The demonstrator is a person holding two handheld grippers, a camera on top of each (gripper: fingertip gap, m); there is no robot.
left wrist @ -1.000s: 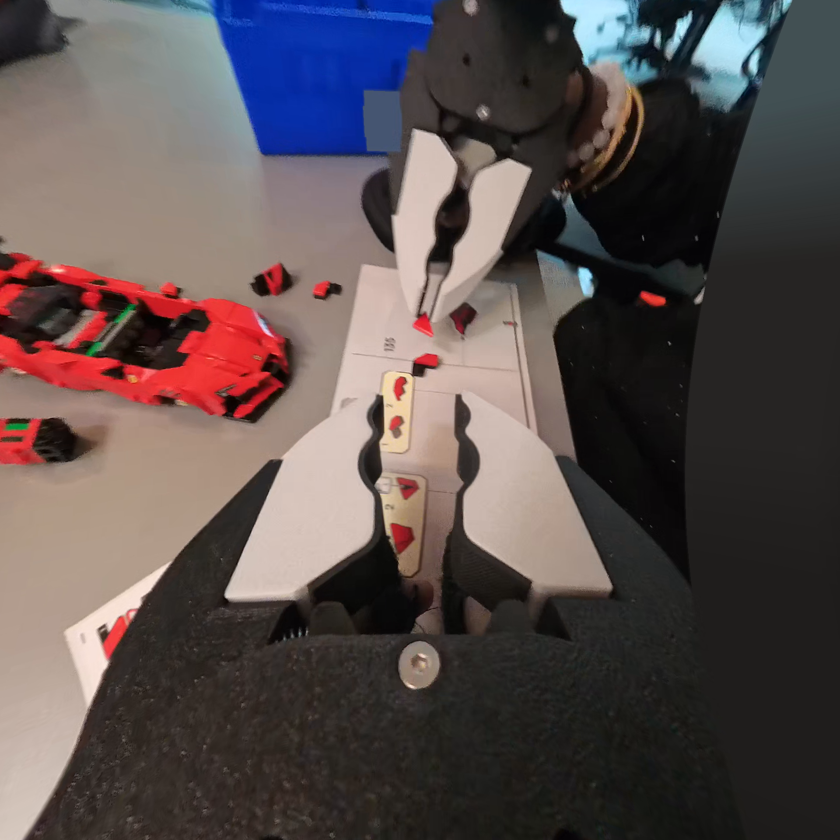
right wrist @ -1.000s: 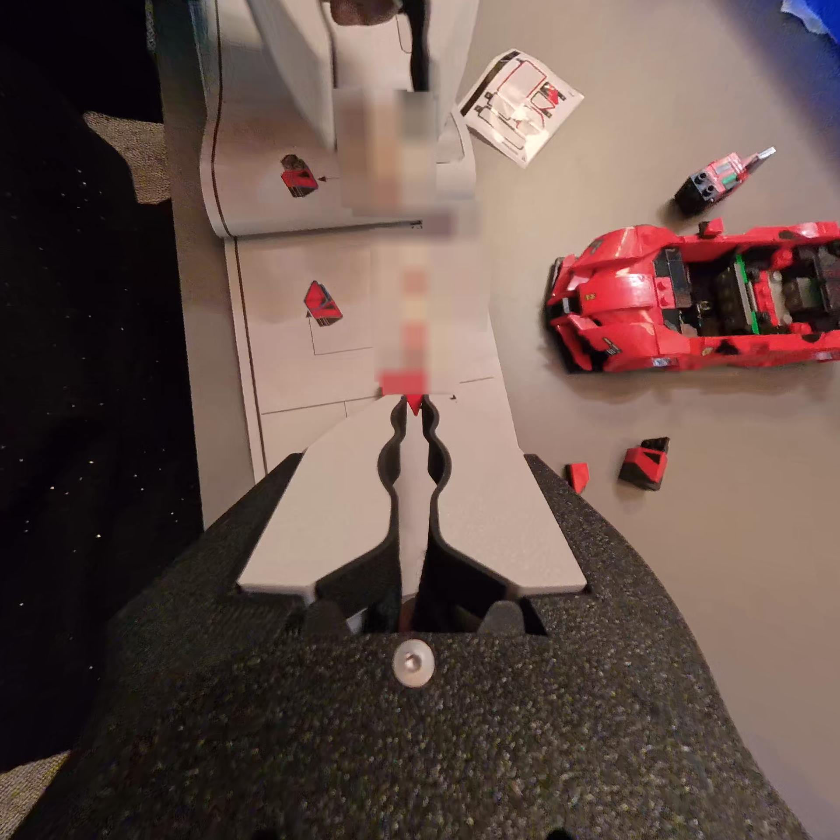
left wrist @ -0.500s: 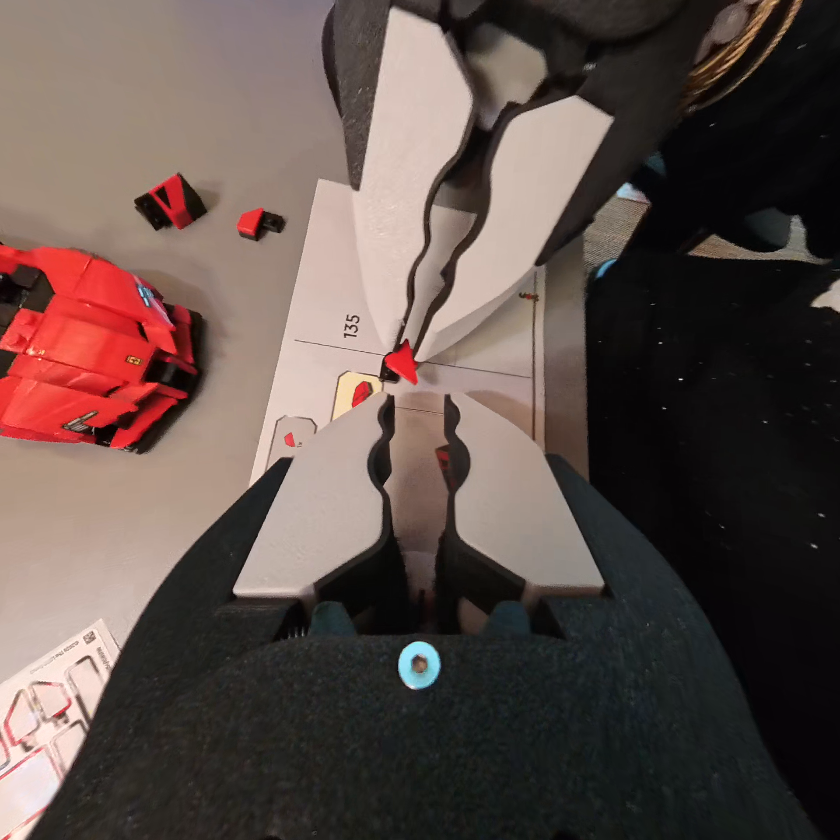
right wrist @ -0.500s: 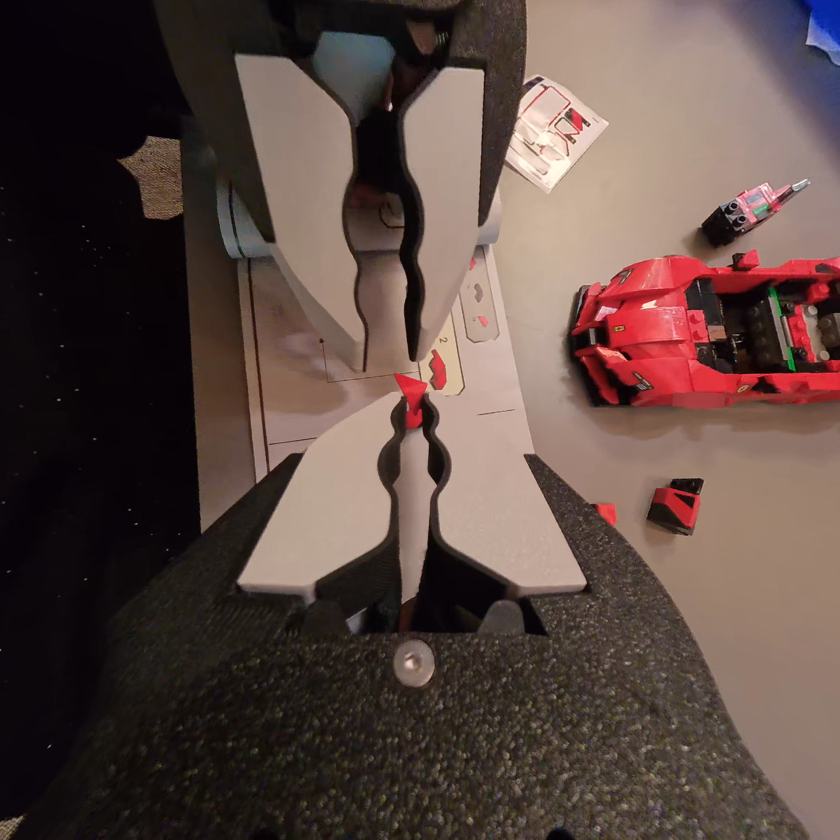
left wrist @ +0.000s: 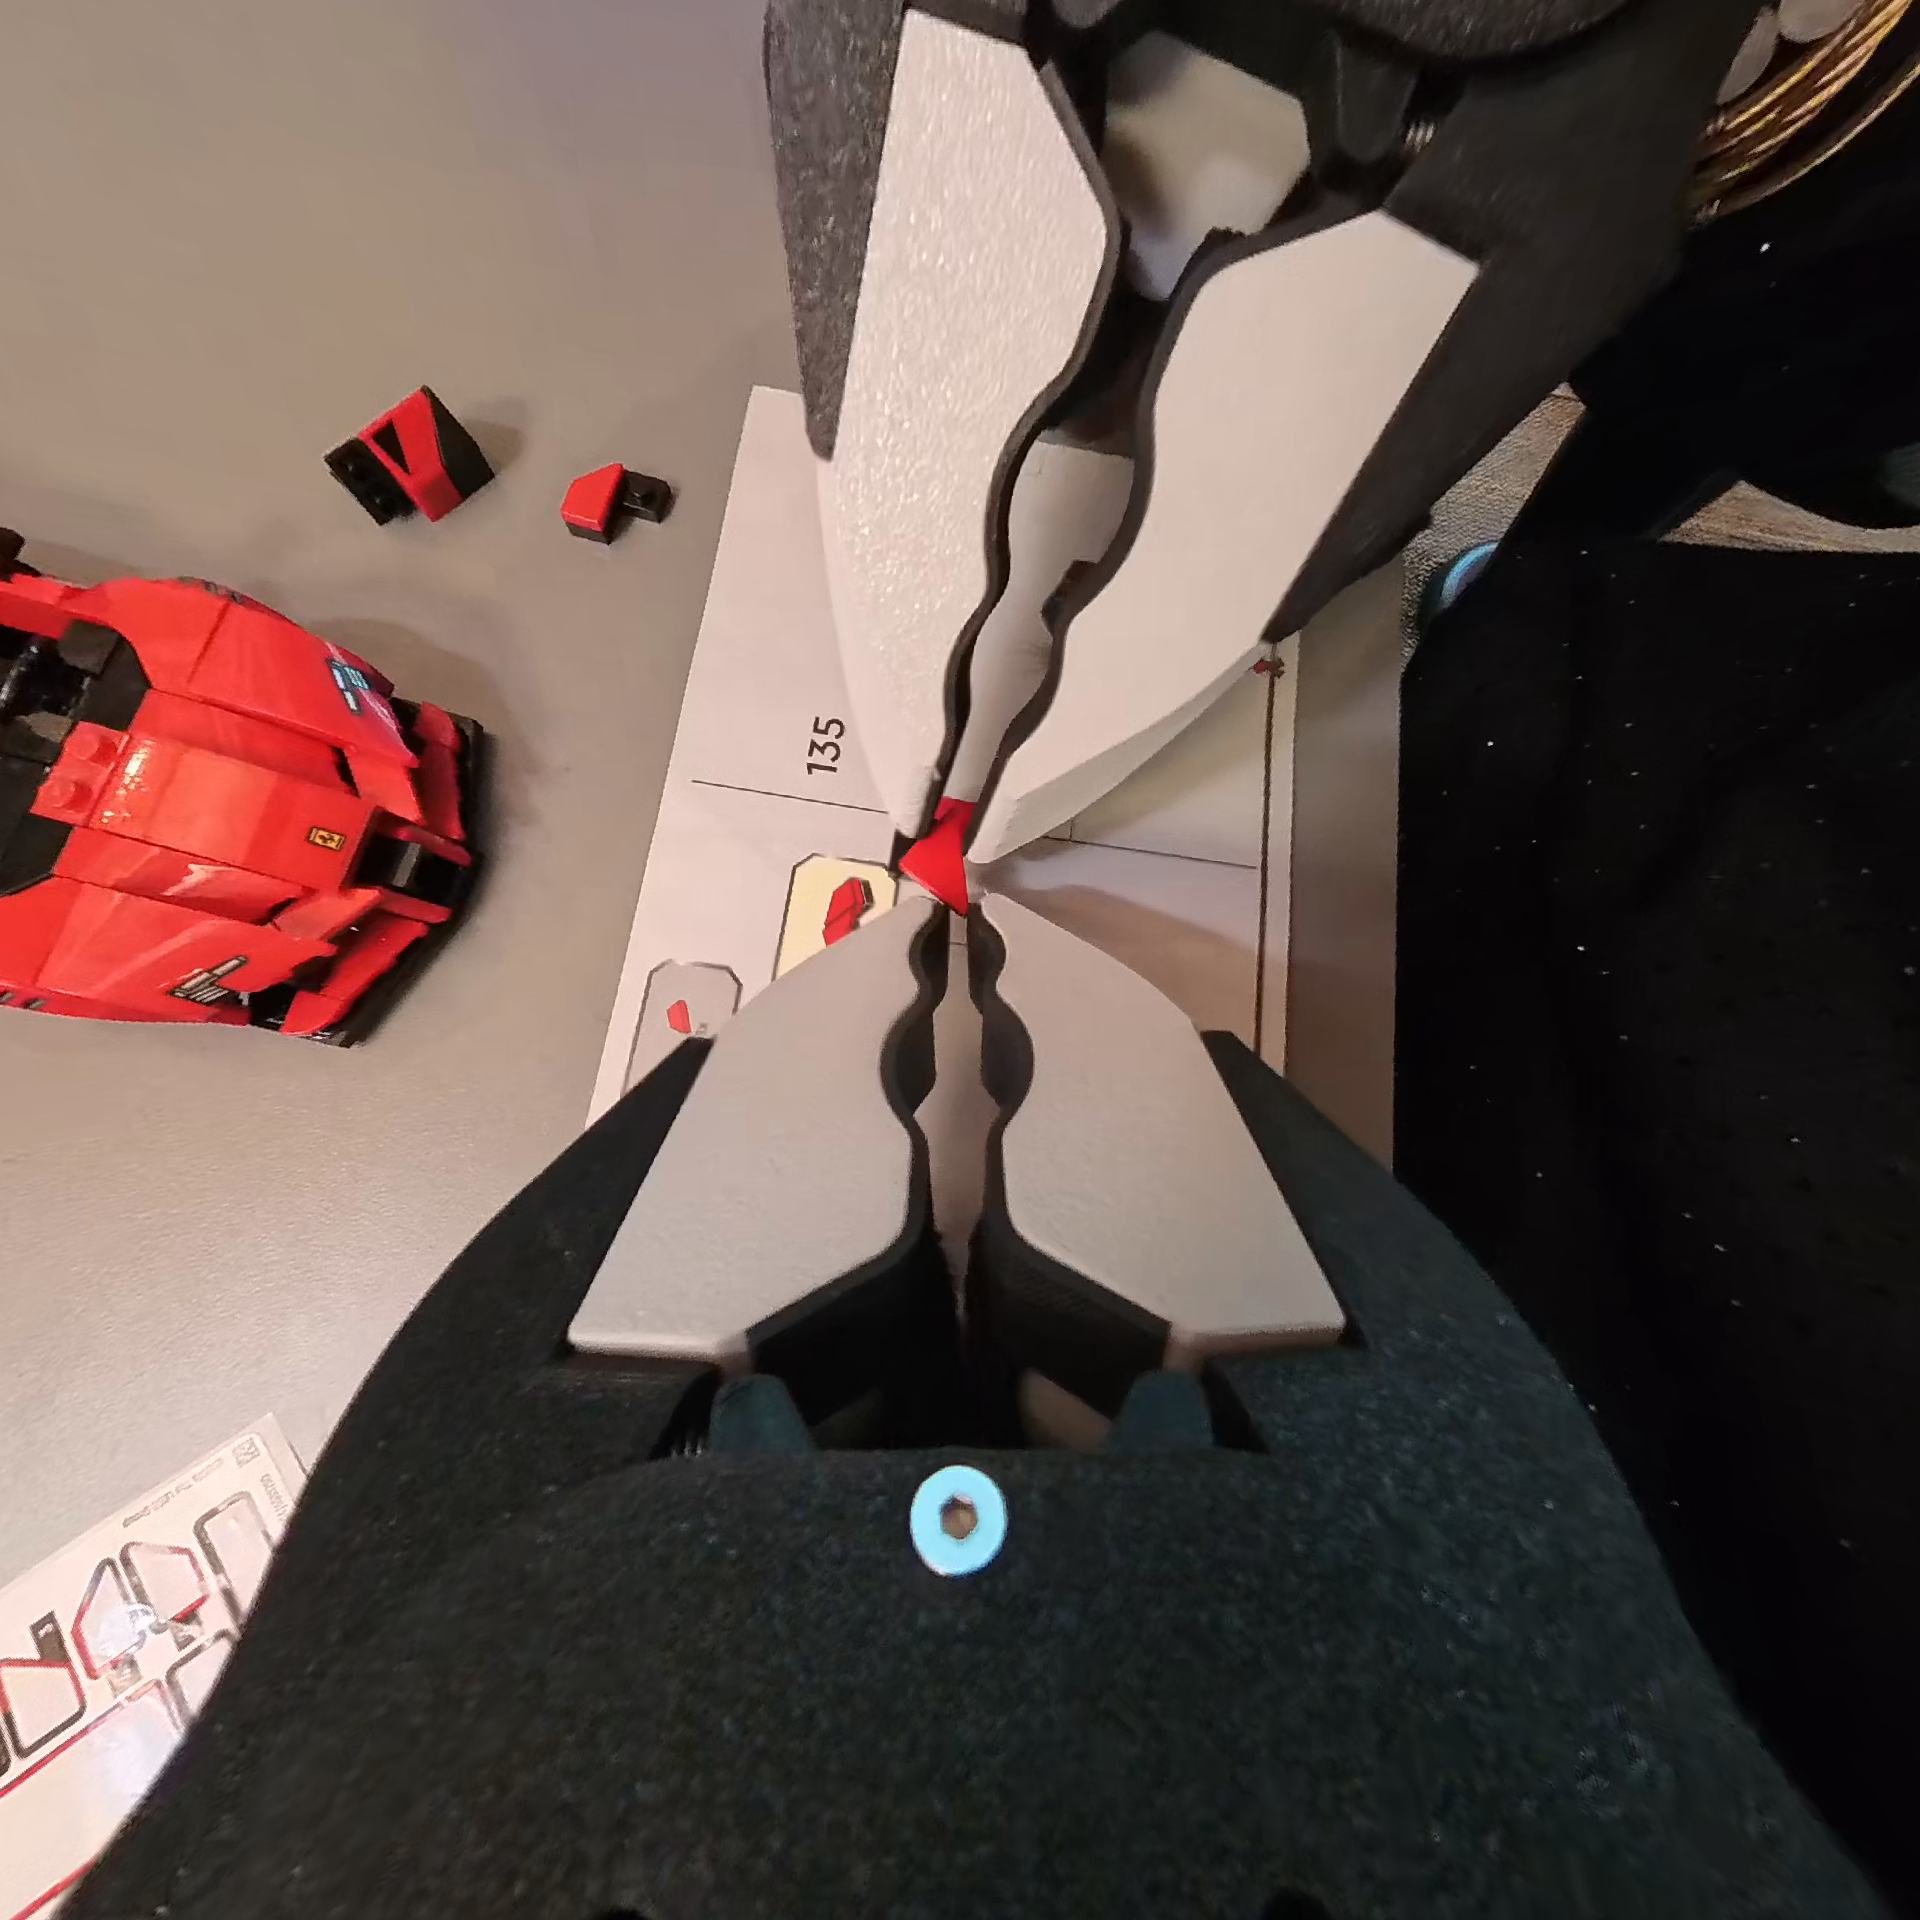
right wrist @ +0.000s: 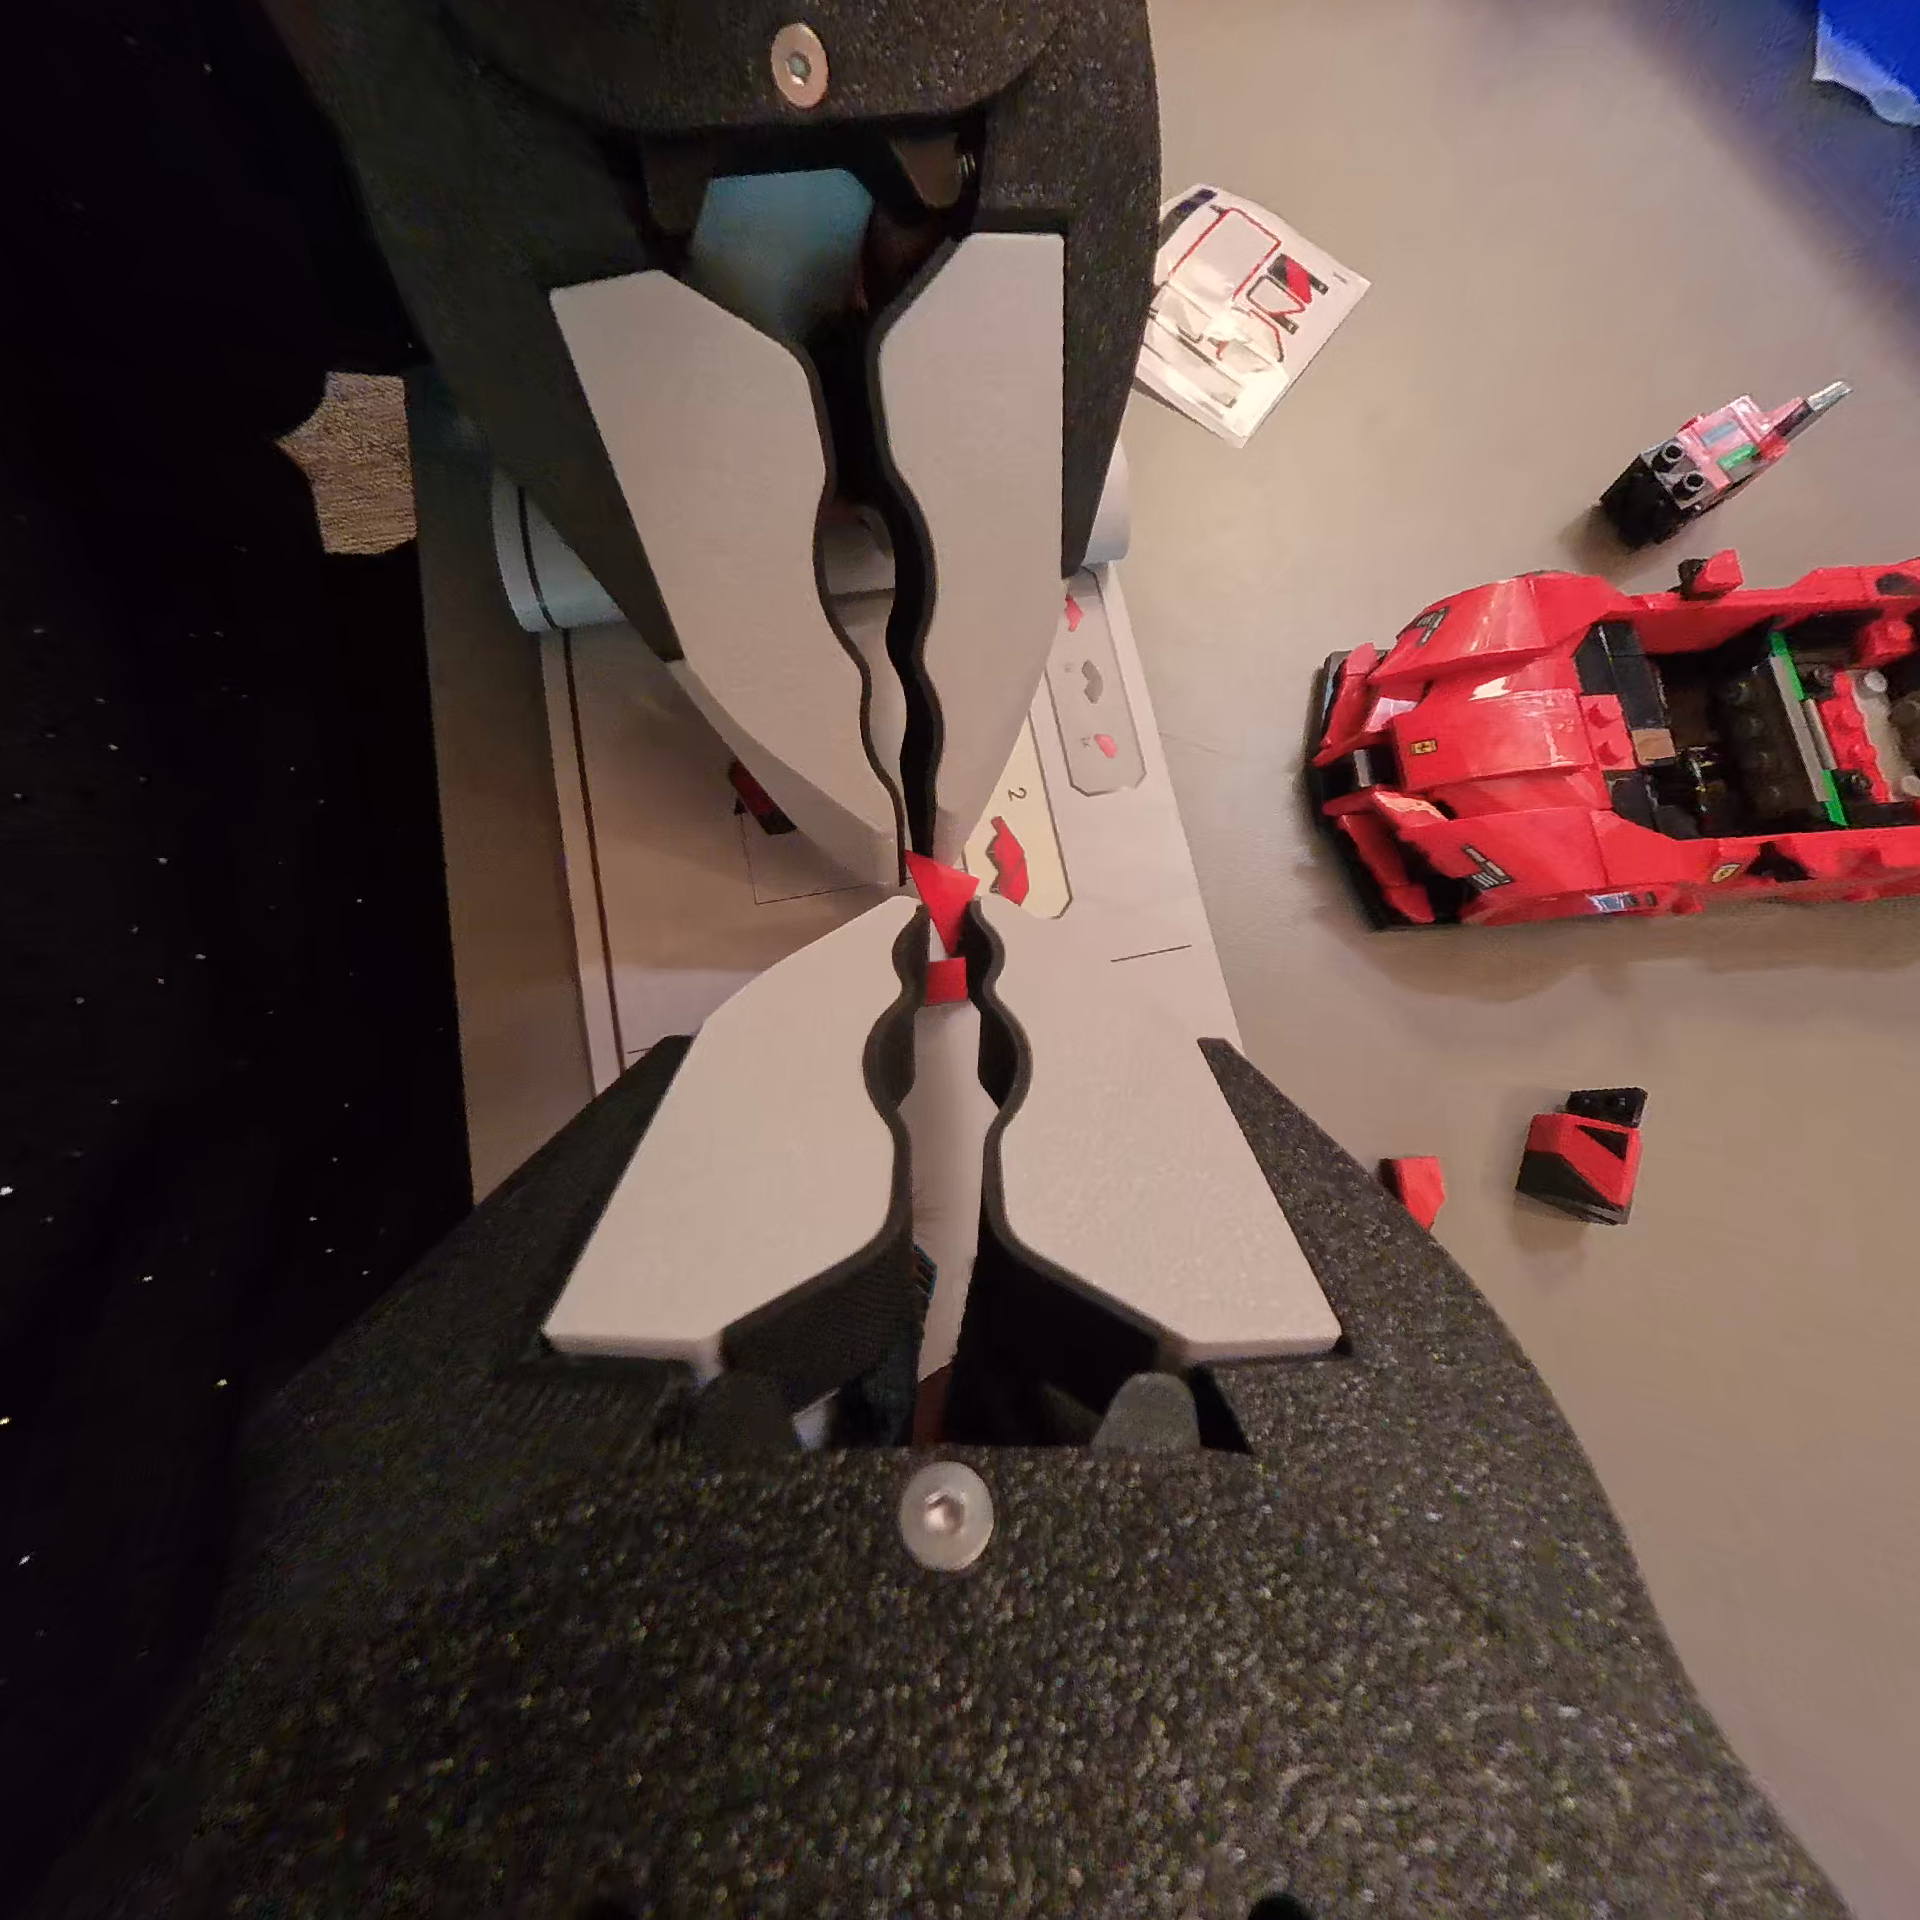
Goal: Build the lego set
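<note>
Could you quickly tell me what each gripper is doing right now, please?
Left gripper: closed, its tips at the small red piece.
Right gripper: closed on the small red piece.

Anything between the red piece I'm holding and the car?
Nothing visible. The red piece, pinched by the left gripper and right gripper, has only booklet and bare table toward the car; two loose bricks lie aside.

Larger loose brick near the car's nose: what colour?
Red and black brick, a red wedge pattern on black; clearest in the left wrist view.
</note>
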